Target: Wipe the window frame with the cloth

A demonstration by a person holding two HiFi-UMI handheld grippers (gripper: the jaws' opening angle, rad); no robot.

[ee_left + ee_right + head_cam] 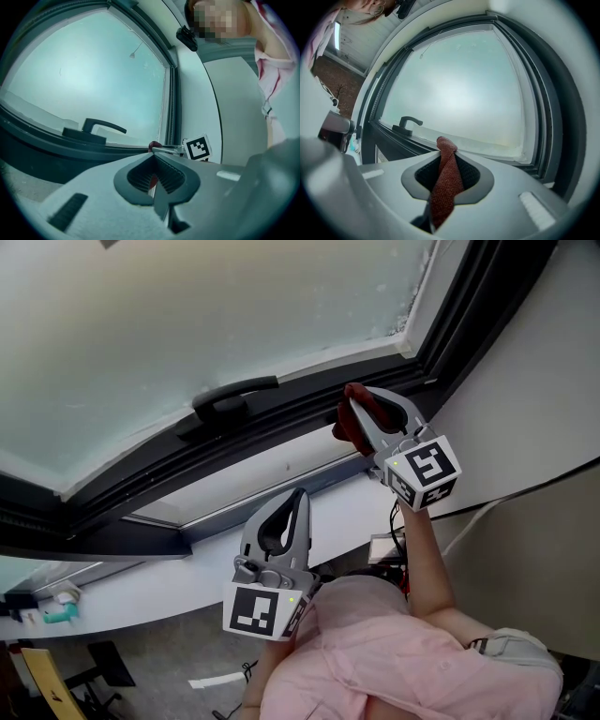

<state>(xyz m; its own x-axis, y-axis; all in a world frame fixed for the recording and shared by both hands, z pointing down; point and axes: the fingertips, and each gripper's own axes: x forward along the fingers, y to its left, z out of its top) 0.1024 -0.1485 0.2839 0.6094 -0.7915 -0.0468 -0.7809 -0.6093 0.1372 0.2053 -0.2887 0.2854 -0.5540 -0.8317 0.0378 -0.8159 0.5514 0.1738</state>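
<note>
The dark red cloth (354, 420) is clamped in my right gripper (357, 405), whose jaws are shut on it, and its tip is against the dark window frame (309, 409) near the right corner. In the right gripper view the cloth (444, 183) hangs between the jaws and pokes out towards the frame (454, 145). My left gripper (298, 495) hangs lower, off the frame, its jaws shut with nothing in them. From the left gripper view the right gripper (159, 149) shows ahead with the cloth (153, 145).
A black window handle (232, 395) sits on the frame left of the cloth. The white sill (234, 479) runs below the frame. A white wall (525, 427) closes the right side. Small items (56, 610) lie on a ledge at the lower left.
</note>
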